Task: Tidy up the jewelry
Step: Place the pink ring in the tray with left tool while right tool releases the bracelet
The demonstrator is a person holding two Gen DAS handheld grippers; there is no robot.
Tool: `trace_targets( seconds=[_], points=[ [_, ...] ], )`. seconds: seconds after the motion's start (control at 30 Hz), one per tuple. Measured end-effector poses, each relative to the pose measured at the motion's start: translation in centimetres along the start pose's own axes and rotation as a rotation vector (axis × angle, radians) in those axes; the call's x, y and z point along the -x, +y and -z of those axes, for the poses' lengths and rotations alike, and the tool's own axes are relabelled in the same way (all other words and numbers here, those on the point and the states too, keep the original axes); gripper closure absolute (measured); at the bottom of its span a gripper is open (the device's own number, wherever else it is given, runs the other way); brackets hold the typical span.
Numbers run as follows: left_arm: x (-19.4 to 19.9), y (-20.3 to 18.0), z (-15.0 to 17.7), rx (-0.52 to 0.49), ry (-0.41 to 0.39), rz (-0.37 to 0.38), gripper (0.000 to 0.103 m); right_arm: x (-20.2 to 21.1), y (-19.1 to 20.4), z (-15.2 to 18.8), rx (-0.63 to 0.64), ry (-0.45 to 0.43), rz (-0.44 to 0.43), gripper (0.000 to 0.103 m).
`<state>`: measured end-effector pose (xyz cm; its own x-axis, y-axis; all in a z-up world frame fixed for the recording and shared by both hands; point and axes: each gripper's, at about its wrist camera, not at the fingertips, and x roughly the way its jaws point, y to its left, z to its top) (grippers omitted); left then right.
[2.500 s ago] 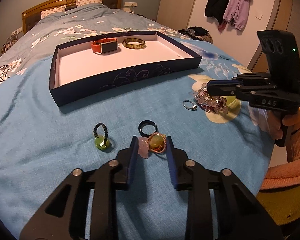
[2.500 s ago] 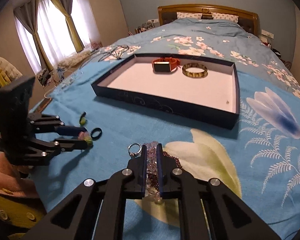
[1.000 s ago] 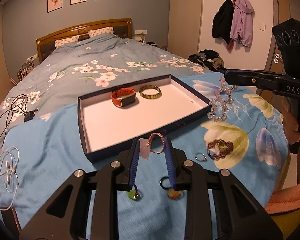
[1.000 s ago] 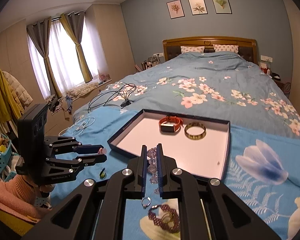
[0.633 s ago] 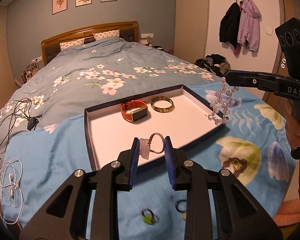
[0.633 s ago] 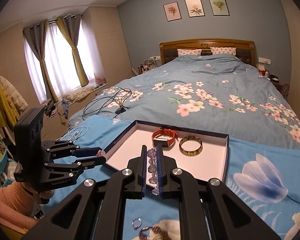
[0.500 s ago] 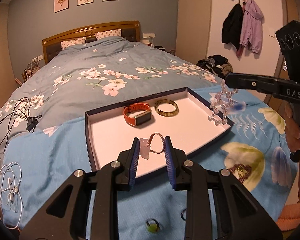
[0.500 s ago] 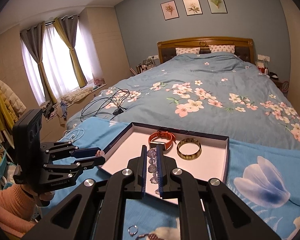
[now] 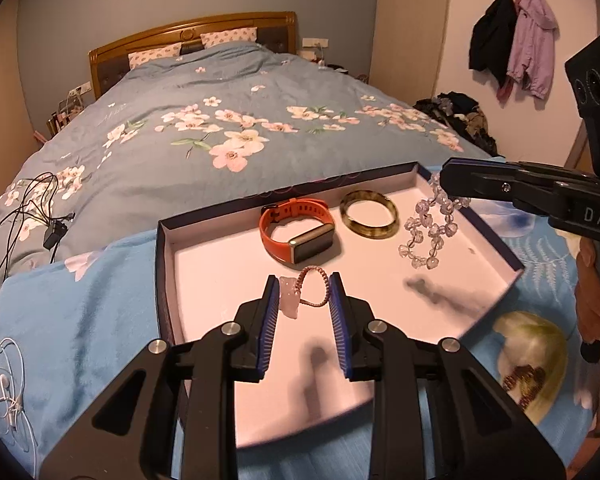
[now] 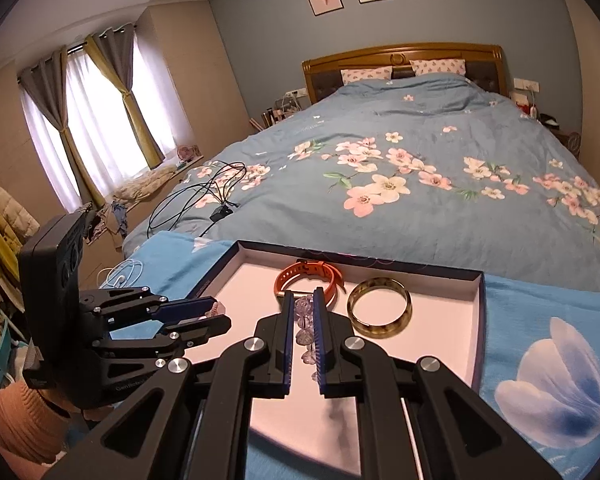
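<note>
Tray (image 9: 168,264), frame centre: orange watch (image 9: 296,234), bangle (image 9: 369,219) inside. Left gripper (image 9: 304,300) clamped on pink cord bracelet (image 9: 300,294), above tray. Right gripper (image 10: 302,328) pinching clear bead bracelet (image 9: 428,236), seemingly dangling over tray's right side.

Matt paper-lined tray (image 9: 168,264); glossy clear faceted bead bracelet (image 9: 424,236); polished mottled bangle (image 9: 369,219); rubbery orange watch strap (image 9: 284,216); soft cloth bedspread (image 9: 80,304).

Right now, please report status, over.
Left gripper holds pink cord bracelet over tray. Right gripper shut on clear bead bracelet. Watch, bangle already inside.
</note>
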<state>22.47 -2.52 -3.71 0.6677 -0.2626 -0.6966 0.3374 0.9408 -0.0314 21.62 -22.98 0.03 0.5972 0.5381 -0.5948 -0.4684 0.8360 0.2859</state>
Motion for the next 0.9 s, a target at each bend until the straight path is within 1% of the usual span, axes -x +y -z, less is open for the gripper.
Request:
trace_targets(
  seconds=[0.37, 0.53, 0.8, 0.9],
  points=[
    [-3.9, 0.1, -0.6, 0.014, 0.061, -0.009, 0.077, -2.1, -0.6, -0.1, -0.005, 0.035, 0.005, 0.095],
    [-5.2, 0.0, -1.0, 0.017, 0.089, -0.013, 0.077, -2.8, -1.2, 0.2, -0.004, 0.059, 0.035, 0.095],
    [-7.1, 0.0, -1.4, 0.030, 0.132, -0.024, 0.076, -3.7, -2.0, 0.9, 0.023, 0.108, 0.105, 0.095],
    [-7.6, 0.0, -1.5, 0.034, 0.143, -0.019, 0.076, -3.9, -2.1, 1.1, 0.028, 0.121, 0.109, 0.095]
  ],
)
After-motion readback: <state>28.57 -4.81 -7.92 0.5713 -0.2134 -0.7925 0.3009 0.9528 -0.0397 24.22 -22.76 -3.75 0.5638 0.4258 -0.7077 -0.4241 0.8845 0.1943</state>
